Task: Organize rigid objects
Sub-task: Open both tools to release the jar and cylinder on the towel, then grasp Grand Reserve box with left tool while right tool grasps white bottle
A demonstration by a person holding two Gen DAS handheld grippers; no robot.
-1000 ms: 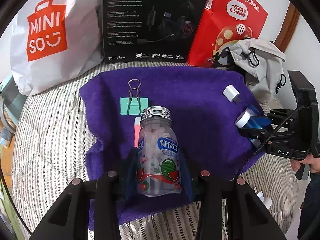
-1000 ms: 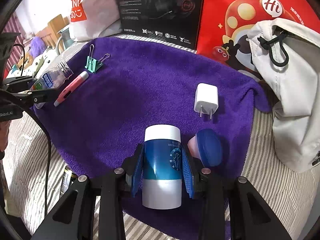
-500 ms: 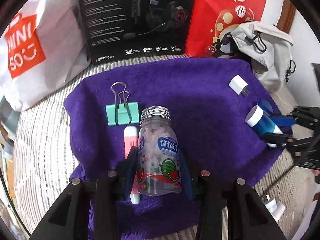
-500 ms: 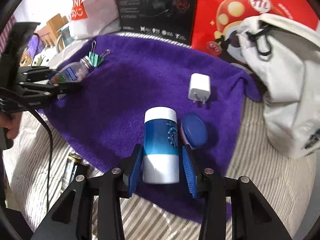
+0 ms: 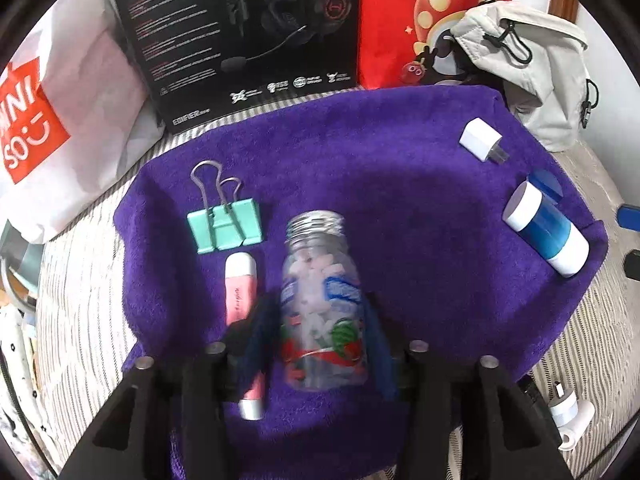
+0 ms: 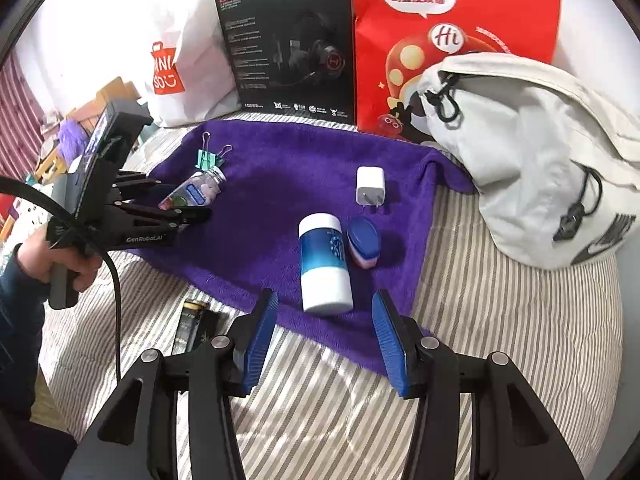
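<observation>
Gripping the candy jar (image 5: 320,304) in my left gripper (image 5: 316,344), I am pressing its clear sides between the blue pads, metal cap pointing away from me toward the black box (image 5: 248,28), long axis running along my fingers; its label, blurred here, shows a watermelon picture and a blue patch I cannot read. My right gripper (image 6: 326,336) is standing wide apart over the striped bedding (image 6: 480,320), clamping nothing, with the blue-and-white tube (image 6: 325,266) lying just ahead on the edge of the fuzzy purple towel (image 6: 280,184), white cap pointing away. A blue oval case (image 6: 363,242) is touching the tube's right side, and a white charger (image 6: 370,186) is lying beyond. Beside the jar a pink pen (image 5: 240,292) and a teal binder clip (image 5: 226,228) are resting. Behind, the box is reading "HECATE" and "EDIFIER", the white bag (image 6: 176,60) "MINISO", the red bag (image 6: 452,32) "Hi".
</observation>
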